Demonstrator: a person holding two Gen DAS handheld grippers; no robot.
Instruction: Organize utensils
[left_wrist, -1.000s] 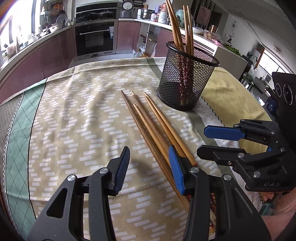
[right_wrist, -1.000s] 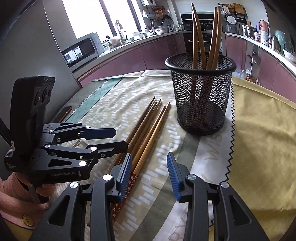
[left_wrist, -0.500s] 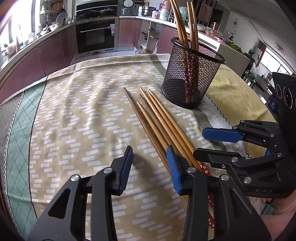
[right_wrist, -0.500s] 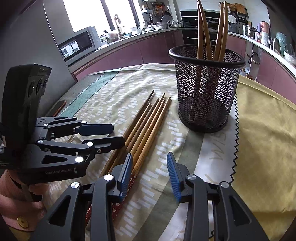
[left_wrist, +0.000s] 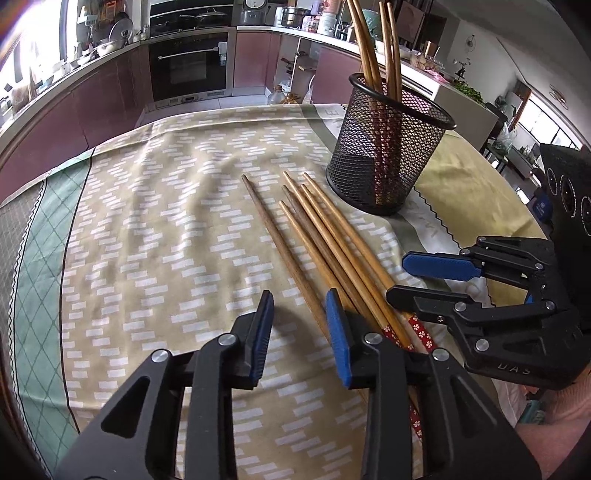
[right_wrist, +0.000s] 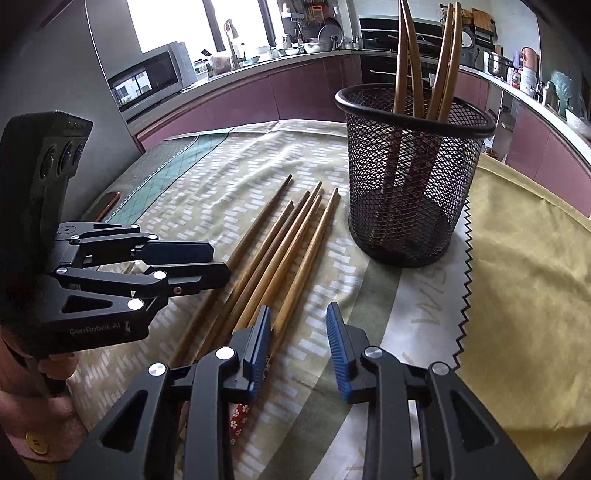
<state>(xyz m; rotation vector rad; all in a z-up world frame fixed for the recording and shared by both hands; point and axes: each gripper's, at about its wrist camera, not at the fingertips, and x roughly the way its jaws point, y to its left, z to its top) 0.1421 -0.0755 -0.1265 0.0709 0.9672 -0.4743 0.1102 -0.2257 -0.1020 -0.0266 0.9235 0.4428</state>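
Left wrist view: the left tongs hang low over the patterned tablecloth that covers the table. Their jaws are closing. The outermost, darker chopstick runs into the gap between the blue pads, but the pads do not press on it, so the tongs grasp nothing. The loose chopsticks lie side by side on the cloth in a slightly fanned bundle, tips pointing away from the camera toward the black mesh holder. Their near ends, some wrapped in red flower-patterned bands, pass under the right-hand jaw. The mesh holder stands upright just beyond the tips, near them but apart, and already contains several chopsticks leaning against its rim. The right tongs enter from the right edge, held just beside the near ends of the bundle.

Right wrist view: the right tongs are also closing on an empty gap; only bare cloth shows between the pads. The bundle of loose chopsticks lies to the left of the gap, its nearest stick passing just beside and under the left-hand jaw. The mesh holder stands upright ahead and to the right, with chopsticks inside. The left tongs reach in from the left over the outer sticks; a hand in a pink sleeve grips the handle.
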